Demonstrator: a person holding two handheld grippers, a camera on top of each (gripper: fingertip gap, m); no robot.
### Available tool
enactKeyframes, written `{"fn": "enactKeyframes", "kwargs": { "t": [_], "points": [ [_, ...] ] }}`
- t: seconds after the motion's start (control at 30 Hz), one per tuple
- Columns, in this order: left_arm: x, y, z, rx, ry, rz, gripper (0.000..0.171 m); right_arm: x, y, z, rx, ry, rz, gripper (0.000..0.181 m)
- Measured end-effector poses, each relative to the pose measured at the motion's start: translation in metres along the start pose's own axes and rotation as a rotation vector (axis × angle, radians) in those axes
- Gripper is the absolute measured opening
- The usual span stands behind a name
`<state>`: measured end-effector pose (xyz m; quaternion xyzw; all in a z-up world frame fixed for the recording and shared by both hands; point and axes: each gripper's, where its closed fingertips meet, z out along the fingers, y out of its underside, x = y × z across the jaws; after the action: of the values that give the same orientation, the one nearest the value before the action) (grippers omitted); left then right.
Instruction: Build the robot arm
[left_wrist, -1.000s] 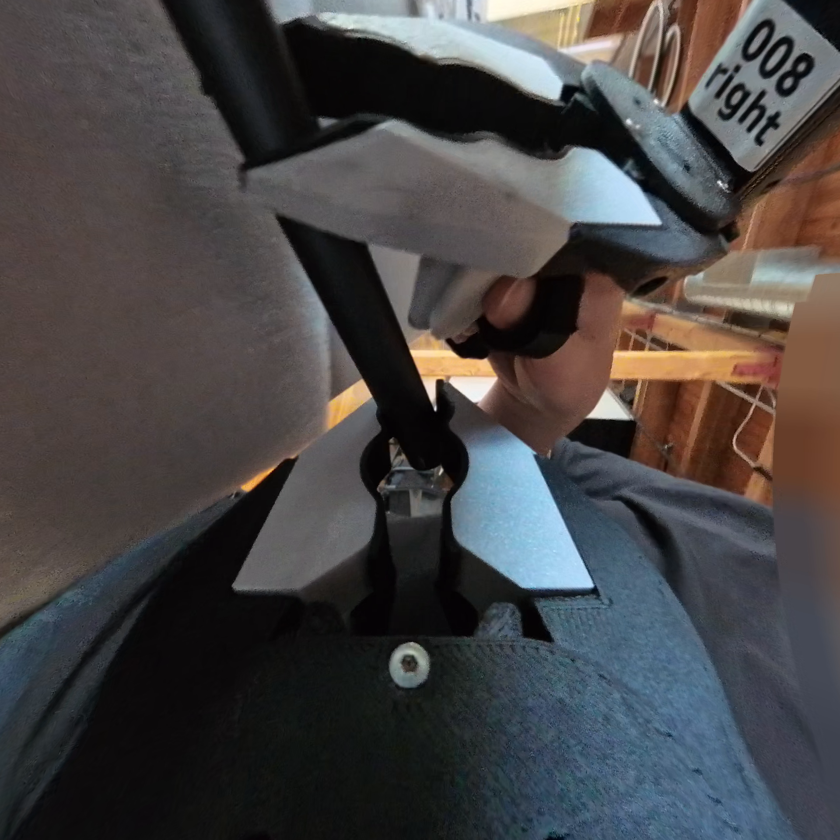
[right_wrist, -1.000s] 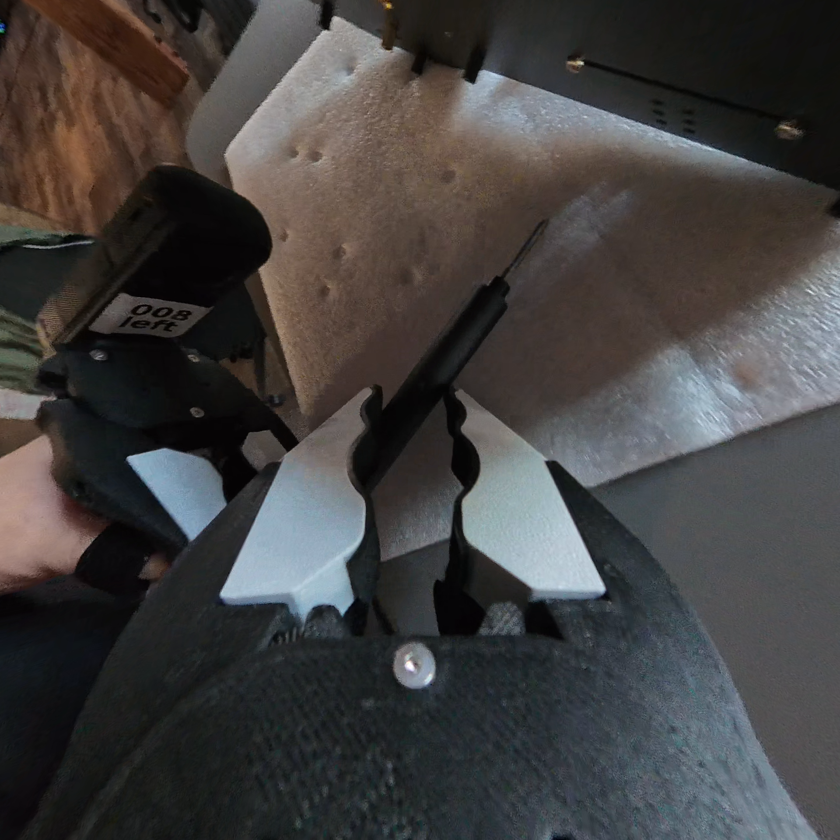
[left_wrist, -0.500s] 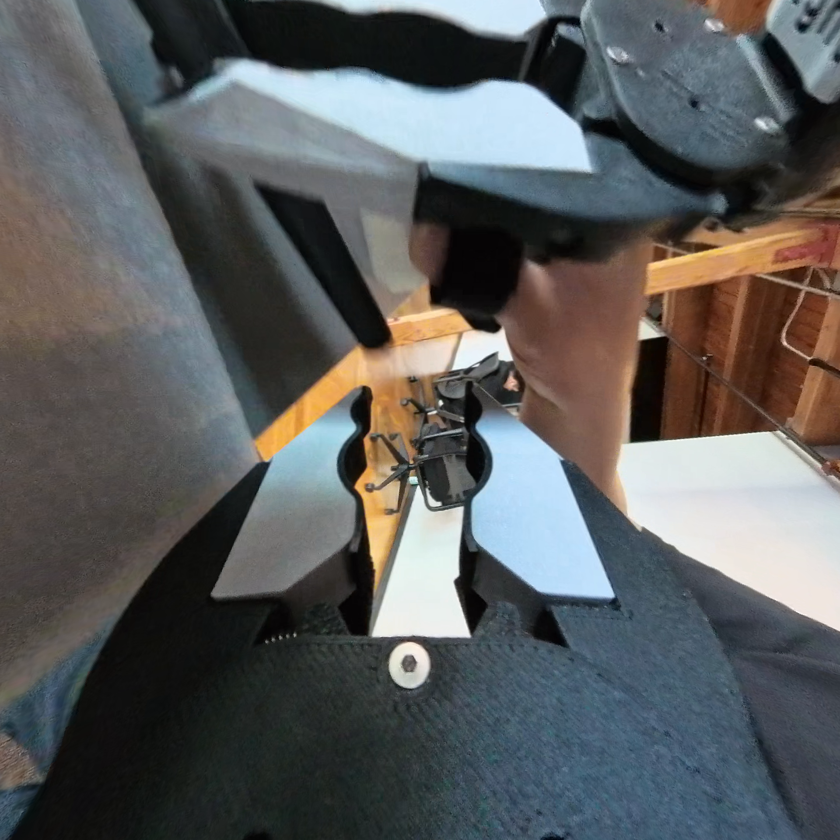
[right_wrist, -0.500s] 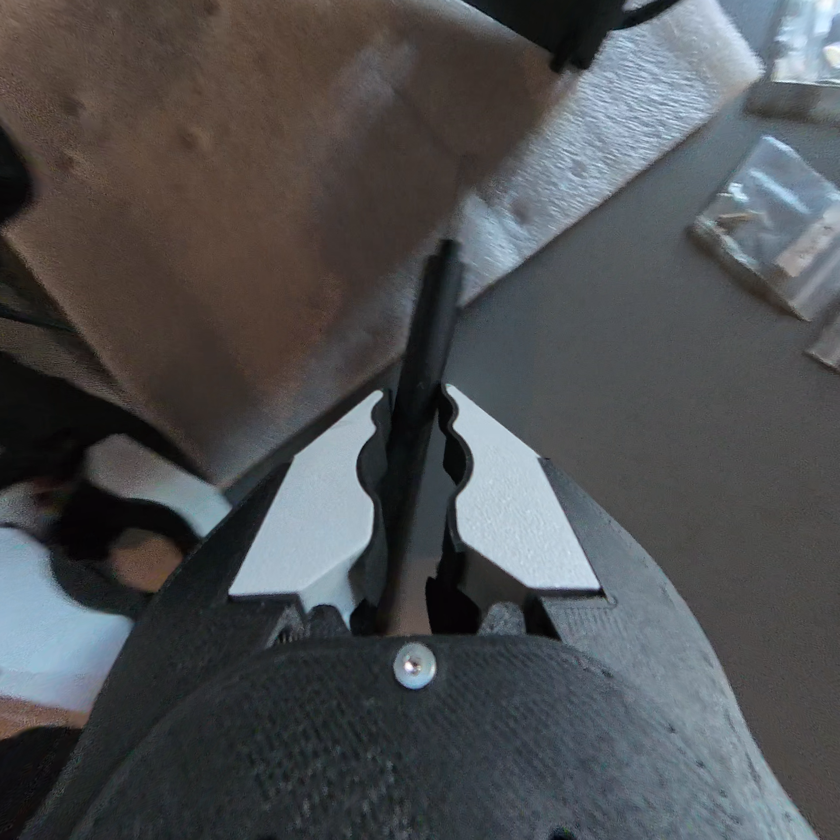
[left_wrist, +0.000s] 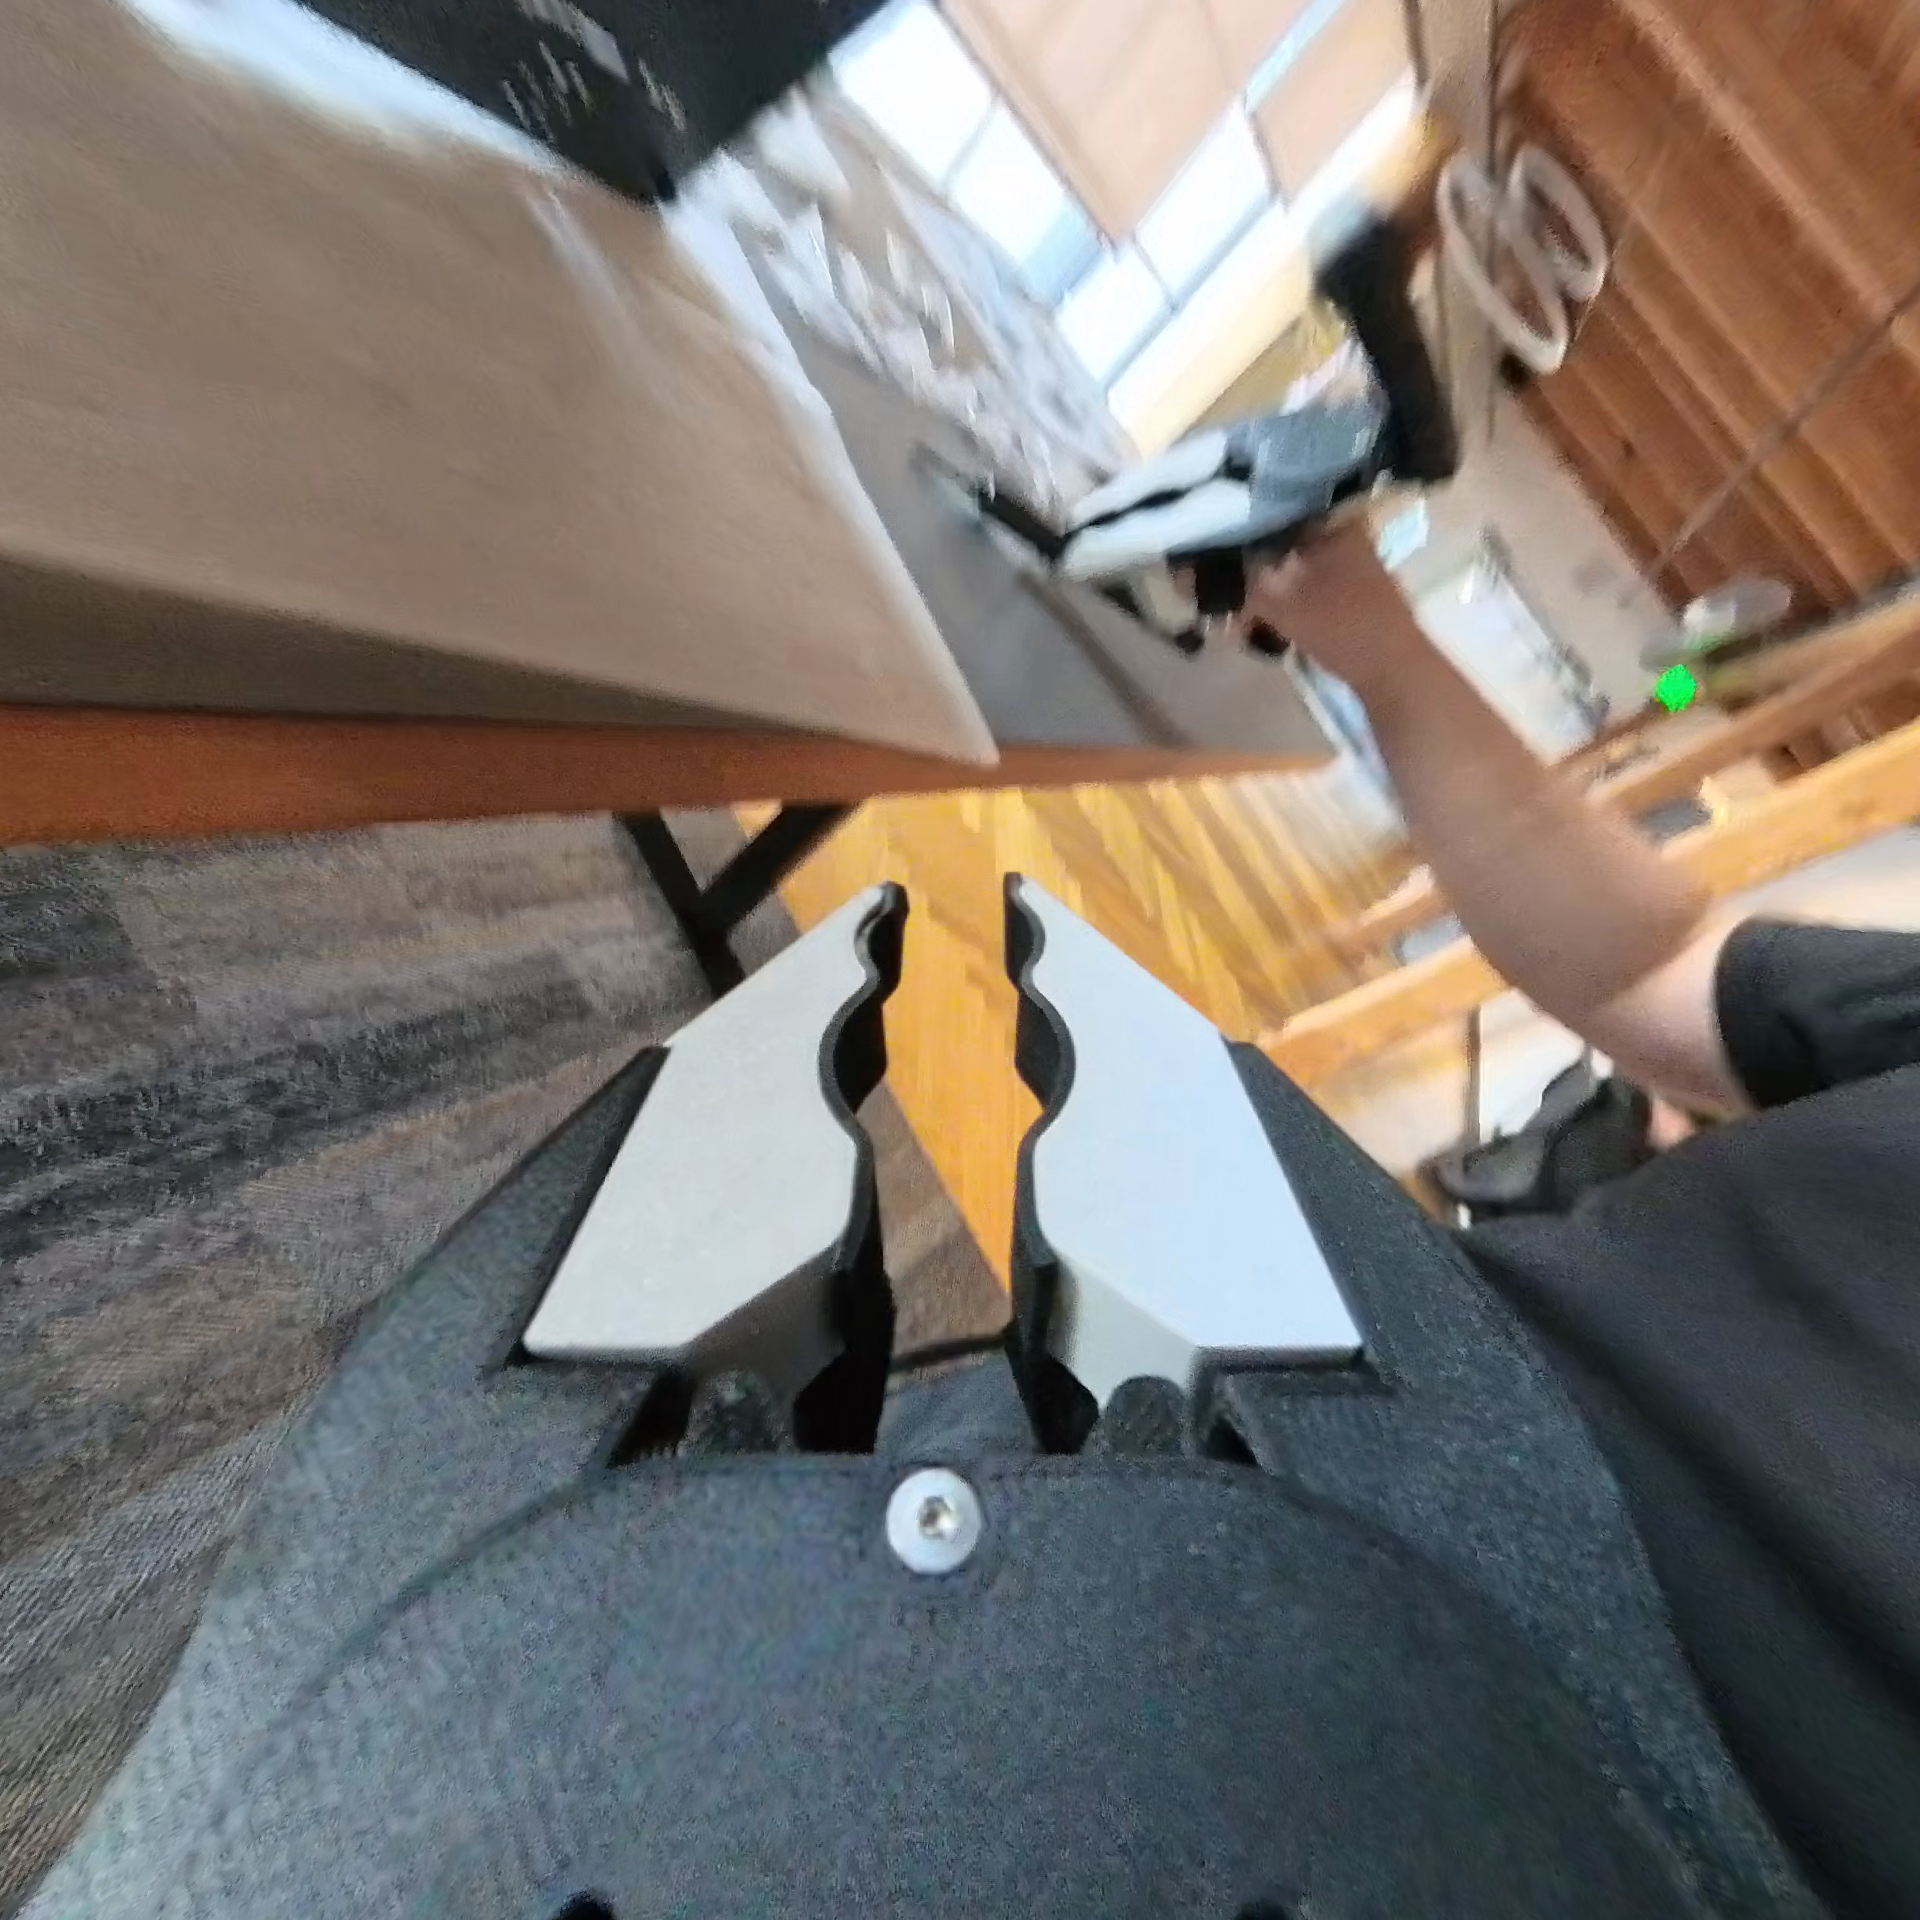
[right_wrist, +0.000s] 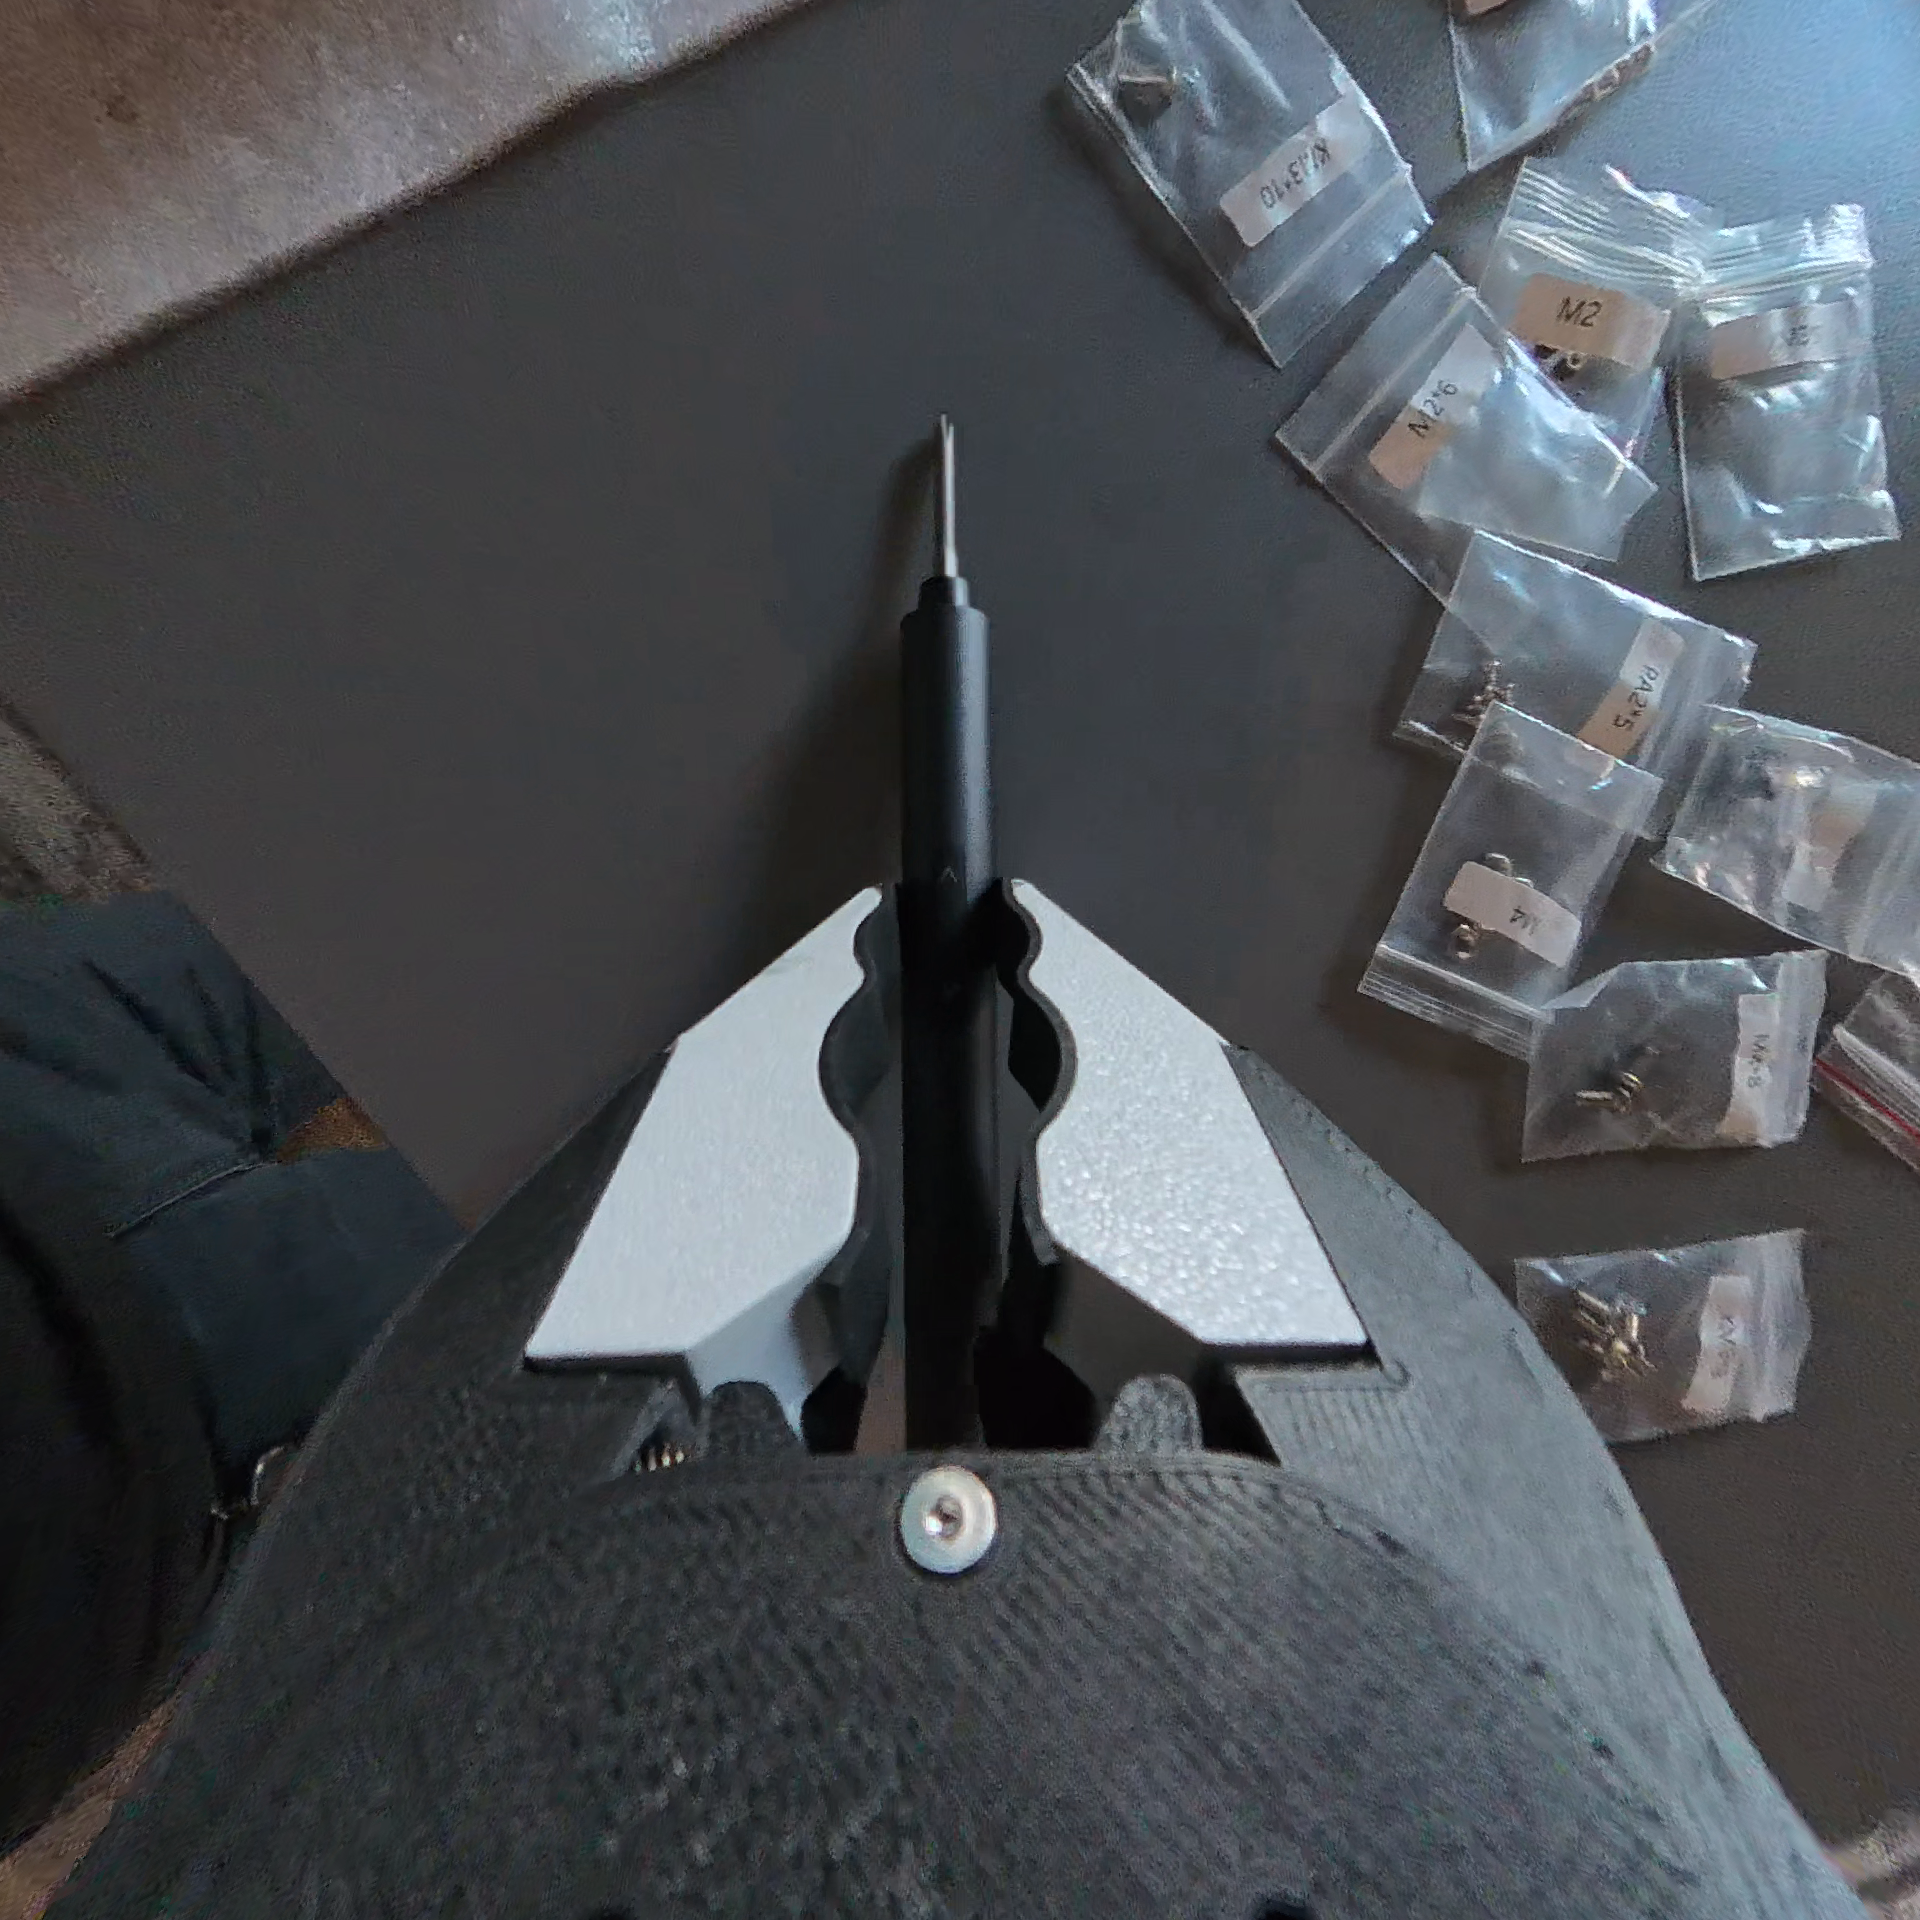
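Two tongs part ways: the right tongs (right_wrist: 951, 894) now alone clamp the slim black precision screwdriver (right_wrist: 948, 748) above the dark grey counter (right_wrist: 520, 623); the left tongs (left_wrist: 954, 894), slightly parted, have released it and hang empty below.

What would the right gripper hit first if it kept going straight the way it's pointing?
Probably the dark table surface. The right gripper is shut on a black screwdriver, whose thin tip leads, so the tip would likely touch first; the gap left is unclear.
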<state>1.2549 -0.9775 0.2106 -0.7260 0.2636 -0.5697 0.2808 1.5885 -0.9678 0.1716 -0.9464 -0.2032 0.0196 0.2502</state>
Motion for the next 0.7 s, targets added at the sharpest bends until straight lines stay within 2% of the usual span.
{"fn": "enactKeyframes", "kwargs": {
  "t": [0.17,0.2,0.27,0.33,0.37,0.47,0.57,0.63,0.7],
  "points": [
    [-0.002,-0.114,-0.054,0.235,0.009,0.106,0.034,-0.001,-0.002,0.001,0.065,-0.063,-0.018,0.02],
    [-0.006,-0.139,-0.062,0.265,0.005,0.142,0.039,-0.001,-0.003,0.001,0.073,-0.064,-0.026,0.028],
    [-0.021,-0.186,-0.072,0.292,-0.007,0.213,0.055,0.001,-0.006,0.001,0.093,-0.039,-0.047,0.03],
    [-0.039,-0.229,-0.073,0.313,0.011,0.262,0.063,-0.004,-0.015,0.0,0.146,-0.028,-0.07,0.032],
    [-0.051,-0.25,-0.07,0.32,0.021,0.273,0.072,-0.006,-0.02,-0.001,0.173,-0.013,-0.078,0.034],
    [-0.09,-0.294,-0.045,0.23,0.116,0.269,0.075,-0.009,-0.043,-0.004,0.241,0.066,-0.068,0.037],
    [-0.132,-0.327,-0.013,0.125,0.218,0.267,0.062,-0.011,-0.067,0.0,0.286,0.16,-0.121,0.041],
    [-0.174,-0.347,0.009,0.087,0.158,0.338,0.052,-0.015,-0.084,-0.001,0.298,0.22,-0.187,0.048],
    [-0.218,-0.361,0.032,0.025,0.043,0.478,0.052,-0.029,-0.113,-0.011,0.351,0.252,-0.257,0.052]
  ]
}}
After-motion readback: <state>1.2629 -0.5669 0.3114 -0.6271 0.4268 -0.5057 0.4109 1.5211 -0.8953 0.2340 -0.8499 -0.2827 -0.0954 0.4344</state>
